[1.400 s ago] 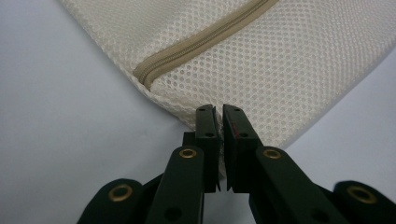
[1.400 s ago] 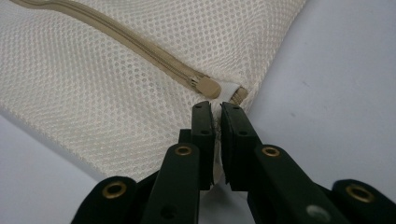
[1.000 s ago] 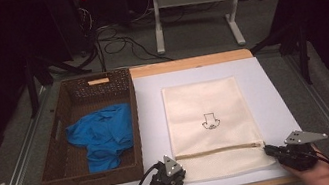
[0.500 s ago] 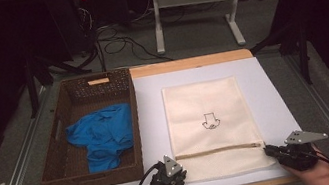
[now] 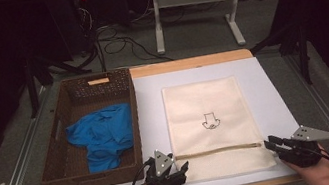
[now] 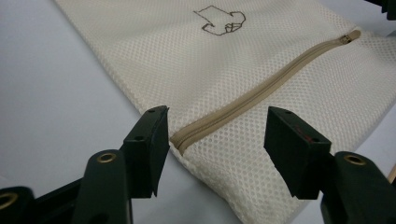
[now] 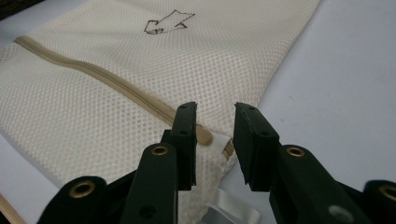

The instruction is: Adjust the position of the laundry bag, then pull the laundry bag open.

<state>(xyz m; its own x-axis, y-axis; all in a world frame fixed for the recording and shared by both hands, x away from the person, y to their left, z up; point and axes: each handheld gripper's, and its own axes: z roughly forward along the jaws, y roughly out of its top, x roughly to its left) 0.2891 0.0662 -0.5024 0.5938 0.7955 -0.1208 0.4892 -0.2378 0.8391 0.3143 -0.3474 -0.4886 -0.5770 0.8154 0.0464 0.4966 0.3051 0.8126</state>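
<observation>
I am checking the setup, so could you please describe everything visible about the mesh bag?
The mesh bag is a cream, fine-net rectangle lying flat on the white table cover, right of the wicker basket. A small dark outline emblem sits mid-panel. A closed tan zipper crosses near the person's edge. The jaws of both grippers stand open at its ends, gripping nothing.
</observation>
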